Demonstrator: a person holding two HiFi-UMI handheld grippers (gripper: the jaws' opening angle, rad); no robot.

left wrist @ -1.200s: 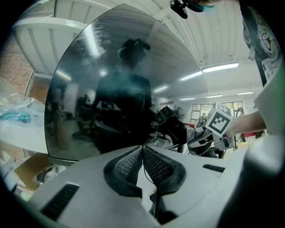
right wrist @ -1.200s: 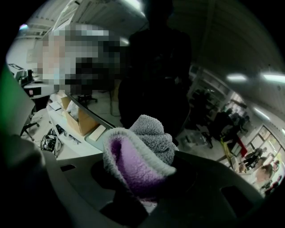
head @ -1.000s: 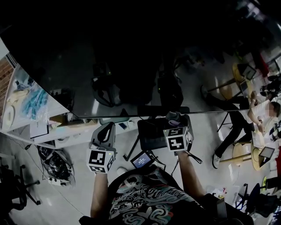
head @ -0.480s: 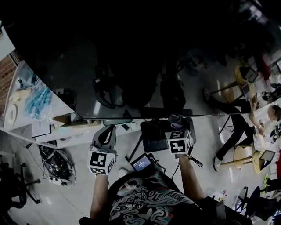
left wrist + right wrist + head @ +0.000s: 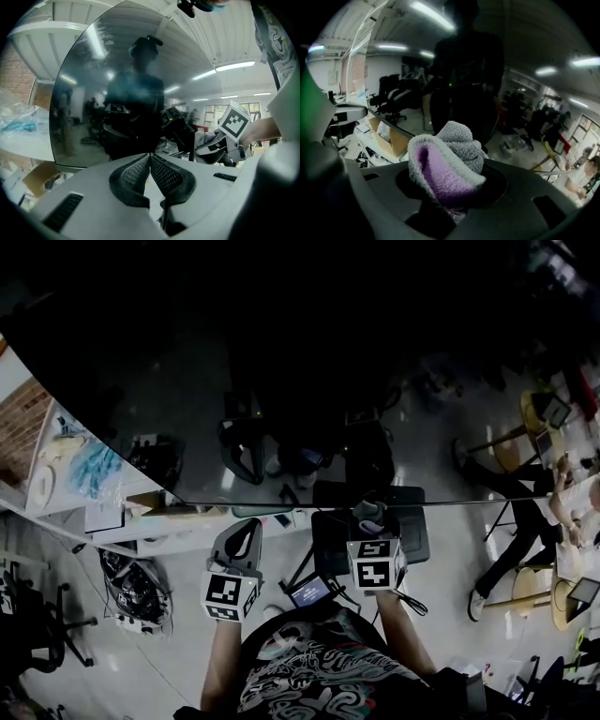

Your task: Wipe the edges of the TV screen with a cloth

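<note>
Dark TV screen (image 5: pixel 281 371) faces two grippers (image 5: pixel 246 529) (image 5: pixel 372 519), one cloth (image 5: pixel 450 159).

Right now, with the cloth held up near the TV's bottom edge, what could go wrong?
The cloth is bunched in the right gripper with only a small wad sticking out, so the hard gripper itself might scrape the TV screen along the edge. The left gripper is shut, empty and below the screen, so a firm push may rock the panel unsteadied.
</note>
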